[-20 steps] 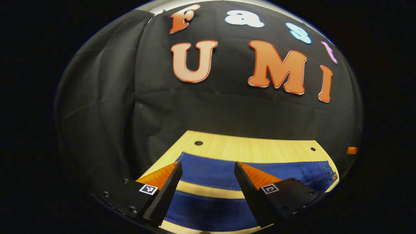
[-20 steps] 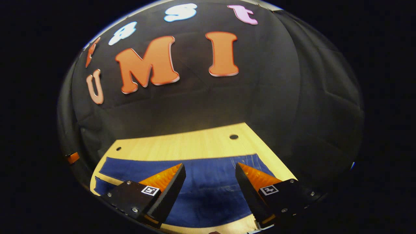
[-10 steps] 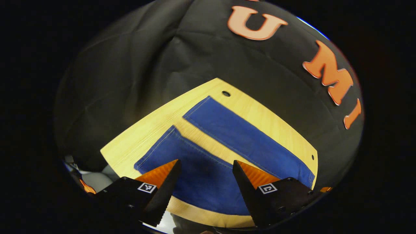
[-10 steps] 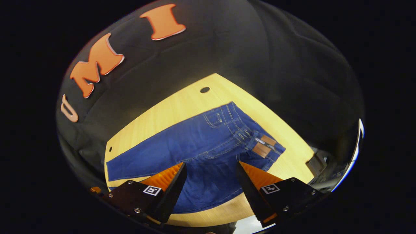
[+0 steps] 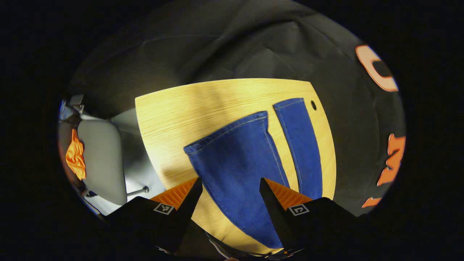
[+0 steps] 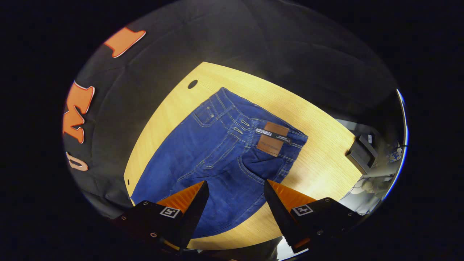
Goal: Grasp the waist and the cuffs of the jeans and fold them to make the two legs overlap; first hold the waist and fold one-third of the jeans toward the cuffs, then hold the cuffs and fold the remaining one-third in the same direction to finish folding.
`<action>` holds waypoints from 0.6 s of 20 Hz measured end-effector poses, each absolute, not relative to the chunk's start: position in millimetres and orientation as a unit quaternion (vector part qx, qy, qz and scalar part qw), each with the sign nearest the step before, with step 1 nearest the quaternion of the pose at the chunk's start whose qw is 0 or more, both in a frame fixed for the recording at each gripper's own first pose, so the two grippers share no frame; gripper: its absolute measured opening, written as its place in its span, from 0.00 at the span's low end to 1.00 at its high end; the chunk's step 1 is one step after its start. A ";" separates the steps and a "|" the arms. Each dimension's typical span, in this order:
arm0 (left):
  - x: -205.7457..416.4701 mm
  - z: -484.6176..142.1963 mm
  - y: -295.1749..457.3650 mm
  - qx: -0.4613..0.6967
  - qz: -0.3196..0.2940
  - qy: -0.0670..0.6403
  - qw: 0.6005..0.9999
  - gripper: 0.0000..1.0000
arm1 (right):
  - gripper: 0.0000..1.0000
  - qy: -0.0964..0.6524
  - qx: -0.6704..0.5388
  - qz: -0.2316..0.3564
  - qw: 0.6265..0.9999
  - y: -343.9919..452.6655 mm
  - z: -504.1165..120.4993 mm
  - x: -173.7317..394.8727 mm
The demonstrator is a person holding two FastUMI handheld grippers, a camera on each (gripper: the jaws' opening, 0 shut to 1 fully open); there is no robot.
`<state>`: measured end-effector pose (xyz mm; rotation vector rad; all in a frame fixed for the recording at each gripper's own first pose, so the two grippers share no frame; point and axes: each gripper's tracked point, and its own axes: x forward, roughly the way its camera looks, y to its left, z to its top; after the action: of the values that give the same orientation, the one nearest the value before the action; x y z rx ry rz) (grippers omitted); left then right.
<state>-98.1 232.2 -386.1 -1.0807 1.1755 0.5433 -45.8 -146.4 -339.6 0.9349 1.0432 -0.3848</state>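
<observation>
Both cameras have swung outward since a second ago, the left gripper [image 5: 229, 185] now facing the cuffs, the right gripper [image 6: 235, 187] the waist. Each gripper's fingers are spread apart and hold nothing. The blue denim jeans [image 6: 221, 152] lie flat on the pale wooden desk [image 6: 319, 159], legs apart, unfolded. The risk, I judge, is pinching only the top denim layer at waist or cuff, so the leg drags crooked and overlaps badly.
</observation>
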 end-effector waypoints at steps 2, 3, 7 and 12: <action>-106.0 -398.5 242.0 -0.494 0.261 0.526 0.642 0.98 | 0.97 0.487 0.436 -0.183 0.734 -151.2 -348.1 -48.7; -110.7 -403.6 246.5 -0.495 0.271 0.536 0.628 0.98 | 0.96 0.495 0.437 -0.189 0.727 -154.2 -352.8 -51.6; -107.1 -423.9 251.0 -0.496 0.284 0.569 0.591 1.00 | 0.96 0.517 0.441 -0.198 0.707 -159.2 -367.1 -56.1; -100.2 -438.1 245.0 -0.496 0.295 0.596 0.559 0.89 | 0.96 0.516 0.460 -0.215 0.690 -177.8 -376.9 -61.7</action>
<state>-100.2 245.0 -438.1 -1.1693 1.4049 0.6958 -61.7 -177.8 -376.9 1.0295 1.1534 -0.4803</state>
